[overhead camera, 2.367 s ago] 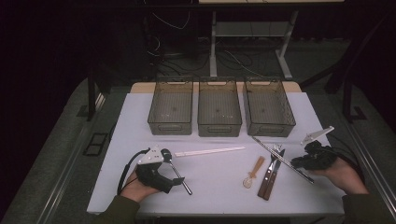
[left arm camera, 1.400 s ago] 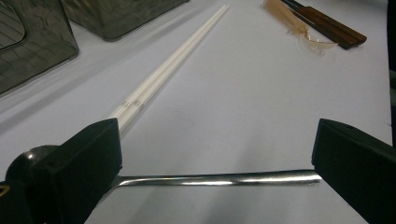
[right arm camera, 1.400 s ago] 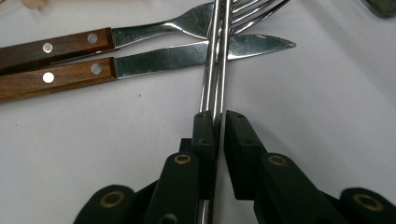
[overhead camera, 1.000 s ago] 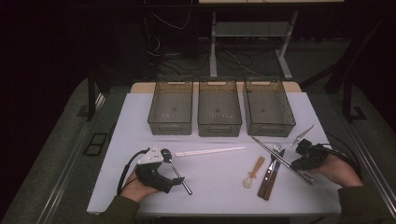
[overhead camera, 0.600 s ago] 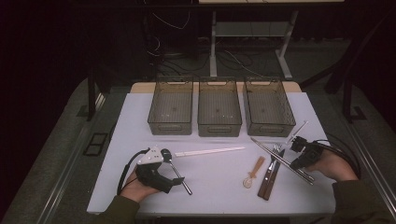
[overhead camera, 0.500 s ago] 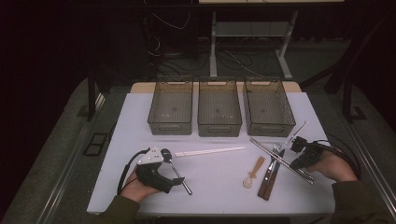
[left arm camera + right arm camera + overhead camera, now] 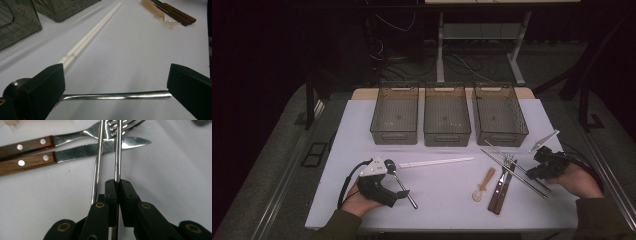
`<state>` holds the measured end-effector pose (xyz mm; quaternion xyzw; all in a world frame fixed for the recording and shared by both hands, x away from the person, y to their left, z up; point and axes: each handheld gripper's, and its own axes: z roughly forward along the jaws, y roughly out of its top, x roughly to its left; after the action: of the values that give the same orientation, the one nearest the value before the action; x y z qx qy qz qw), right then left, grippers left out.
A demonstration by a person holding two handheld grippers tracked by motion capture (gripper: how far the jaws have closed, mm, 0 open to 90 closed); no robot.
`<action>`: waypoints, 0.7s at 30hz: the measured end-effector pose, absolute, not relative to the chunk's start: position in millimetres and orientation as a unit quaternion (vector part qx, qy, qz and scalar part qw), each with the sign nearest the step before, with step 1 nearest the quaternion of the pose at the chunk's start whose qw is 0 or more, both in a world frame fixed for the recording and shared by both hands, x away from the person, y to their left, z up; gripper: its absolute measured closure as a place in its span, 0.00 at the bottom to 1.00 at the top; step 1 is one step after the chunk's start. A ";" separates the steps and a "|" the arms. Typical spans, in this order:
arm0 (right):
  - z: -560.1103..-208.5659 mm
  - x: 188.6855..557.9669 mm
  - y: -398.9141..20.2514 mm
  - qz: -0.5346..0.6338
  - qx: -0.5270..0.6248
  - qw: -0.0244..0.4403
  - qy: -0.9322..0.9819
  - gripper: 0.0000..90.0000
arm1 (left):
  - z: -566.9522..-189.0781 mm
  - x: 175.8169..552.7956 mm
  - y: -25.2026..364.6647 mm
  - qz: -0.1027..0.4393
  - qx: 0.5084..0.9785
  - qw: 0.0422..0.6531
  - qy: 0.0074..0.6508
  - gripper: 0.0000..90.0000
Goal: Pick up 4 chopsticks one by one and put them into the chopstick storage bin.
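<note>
Right tool (image 7: 117,182) clamped on one slim shiny steel chopstick (image 7: 117,150); left tool (image 7: 112,87) wide open

No text, label, brand, number or sign can be read anywhere; the white chopsticks (image 7: 85,42) carry small dark marks near one end, too tiny to make out.
</note>
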<state>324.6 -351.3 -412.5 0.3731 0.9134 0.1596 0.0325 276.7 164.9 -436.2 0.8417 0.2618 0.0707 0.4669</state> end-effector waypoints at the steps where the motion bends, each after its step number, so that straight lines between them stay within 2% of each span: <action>1: -410.6 323.3 -353.2 0.172 0.372 0.033 0.912 0.95 | -436.2 276.7 164.9 0.071 0.842 0.467 0.262 0.00; 21: -401.1 318.3 -349.1 0.269 0.356 0.029 0.894 0.95 | -436.1 276.3 164.7 0.069 0.840 0.469 0.263 0.00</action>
<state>318.3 -349.1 -401.1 0.3557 0.8945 0.2692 0.0295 276.3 164.7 -436.1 0.8402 0.2633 0.0692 0.4690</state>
